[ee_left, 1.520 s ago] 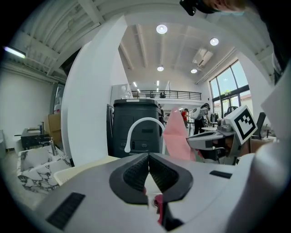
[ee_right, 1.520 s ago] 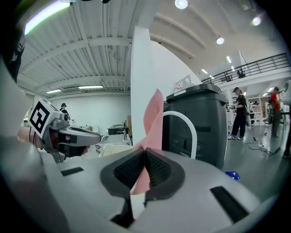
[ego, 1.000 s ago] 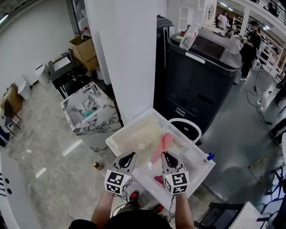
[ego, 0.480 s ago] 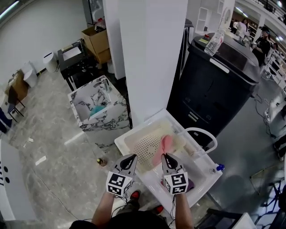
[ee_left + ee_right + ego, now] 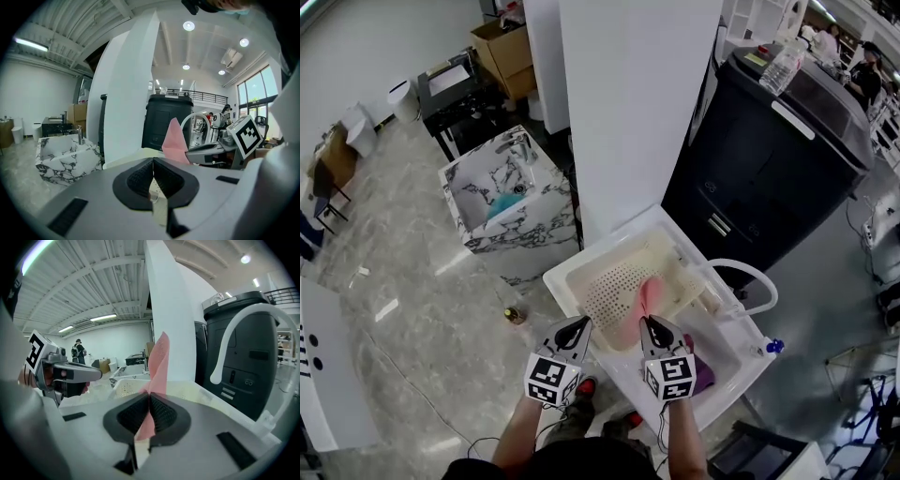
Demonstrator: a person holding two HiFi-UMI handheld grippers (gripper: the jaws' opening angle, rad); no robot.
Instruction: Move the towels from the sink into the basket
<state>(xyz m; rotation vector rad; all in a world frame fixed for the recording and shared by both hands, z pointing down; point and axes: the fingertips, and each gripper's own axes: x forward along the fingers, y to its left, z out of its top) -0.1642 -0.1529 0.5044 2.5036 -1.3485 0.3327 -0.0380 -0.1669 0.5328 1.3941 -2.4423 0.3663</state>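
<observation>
Open office-like hall, large black copier [image 5: 769, 159], cardboard box [image 5: 504, 52], white pillar [image 5: 637, 103], polished stone floor [image 5: 403, 309]

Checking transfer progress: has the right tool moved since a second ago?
Yes. The right tool, shut on the pink towel, has shifted left, from the white faucet toward the perforated basket.

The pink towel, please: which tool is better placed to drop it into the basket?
The right. The right tool is shut on the pink towel, held up right by the basket. The left tool is shut with nothing in it, off to the side.
</observation>
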